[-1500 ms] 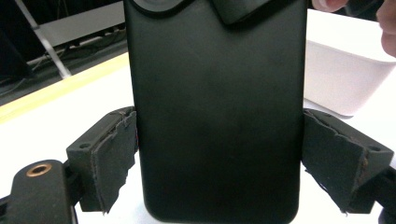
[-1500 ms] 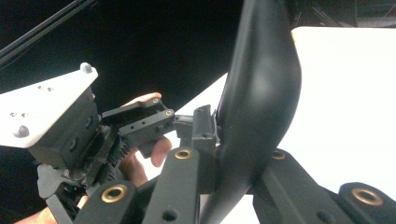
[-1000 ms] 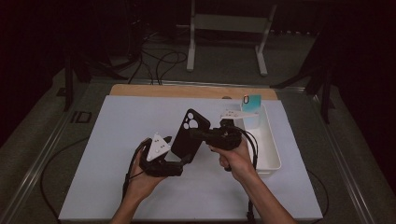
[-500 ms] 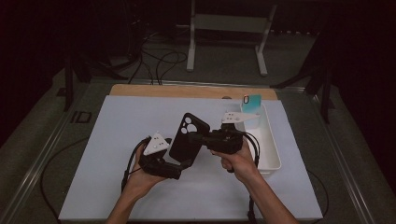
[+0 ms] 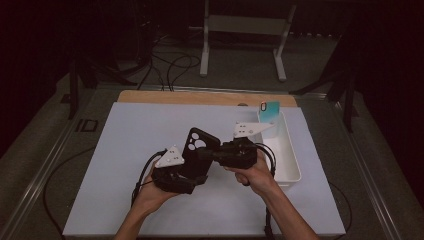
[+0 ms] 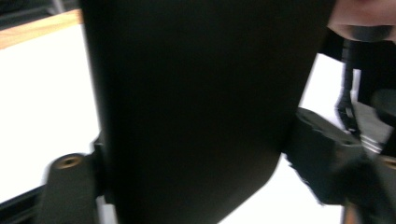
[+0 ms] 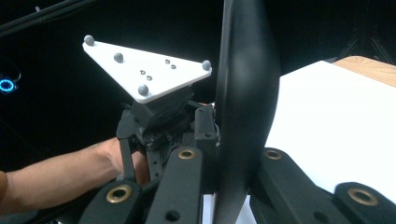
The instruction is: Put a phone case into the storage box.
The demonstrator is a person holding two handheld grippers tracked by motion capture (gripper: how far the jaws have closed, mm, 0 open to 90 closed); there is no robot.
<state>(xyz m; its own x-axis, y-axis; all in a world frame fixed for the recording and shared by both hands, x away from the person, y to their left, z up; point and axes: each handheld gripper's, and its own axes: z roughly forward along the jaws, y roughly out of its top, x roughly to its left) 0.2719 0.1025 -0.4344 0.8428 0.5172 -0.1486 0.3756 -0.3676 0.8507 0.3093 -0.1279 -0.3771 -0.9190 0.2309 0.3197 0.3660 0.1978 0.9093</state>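
Left half of bench [image 5: 125,150] bare, open passage. White bin [image 5: 290,155] blocks right side; teal case [image 5: 269,111] upright at its far end. Near bench edge free beneath forearms.

A broad black phone case [image 6: 196,102], seen from very close and blurred, stands upright across the middle of the left gripper view and covers most of it. The left tongs [image 6: 196,186] have just been closing, with the case between their black jaws at the lower left and lower right. Behind it lies the white desk [image 6: 46,93], with a strip of wood along its far edge. Part of a hand [image 6: 362,16] shows at the top right.
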